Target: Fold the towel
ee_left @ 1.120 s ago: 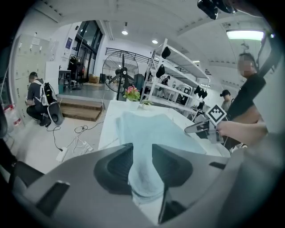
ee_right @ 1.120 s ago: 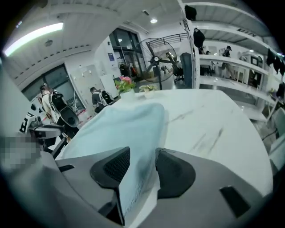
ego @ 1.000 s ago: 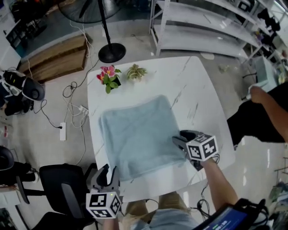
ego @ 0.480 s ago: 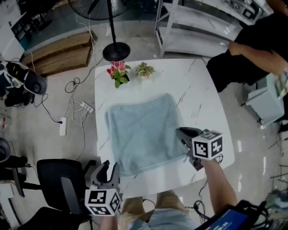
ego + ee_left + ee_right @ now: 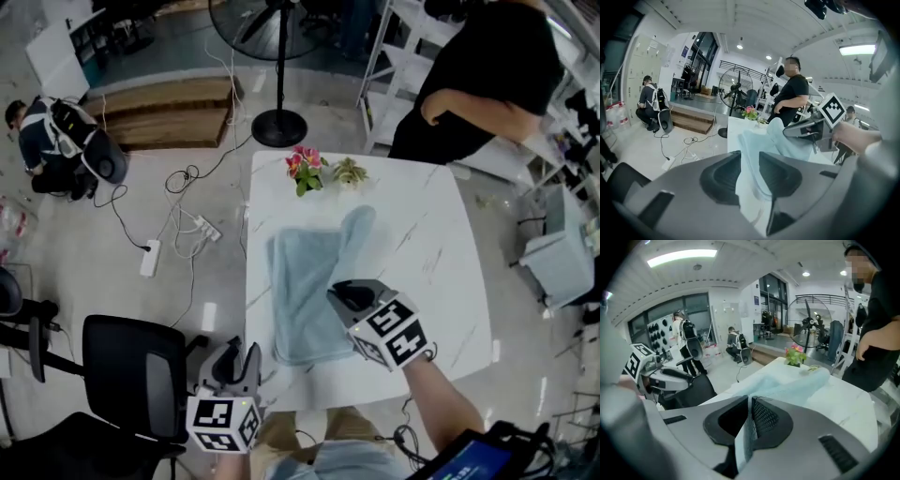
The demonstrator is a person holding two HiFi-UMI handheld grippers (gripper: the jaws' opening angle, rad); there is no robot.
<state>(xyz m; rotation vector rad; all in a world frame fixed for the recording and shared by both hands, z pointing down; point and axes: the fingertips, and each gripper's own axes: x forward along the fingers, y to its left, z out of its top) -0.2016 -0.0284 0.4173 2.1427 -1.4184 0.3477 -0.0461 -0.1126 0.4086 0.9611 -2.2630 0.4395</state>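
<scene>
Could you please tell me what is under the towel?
The towel lies on the white table, whose bare top shows beside it. Anything beneath the cloth is covered.

A pale blue towel (image 5: 302,281) lies on the white table (image 5: 441,253), its right side lifted toward the middle by the right gripper (image 5: 343,293), whose jaws have just been closing on its edge. The left gripper (image 5: 234,356) hangs at the table's near left corner, apart from the towel.
</scene>
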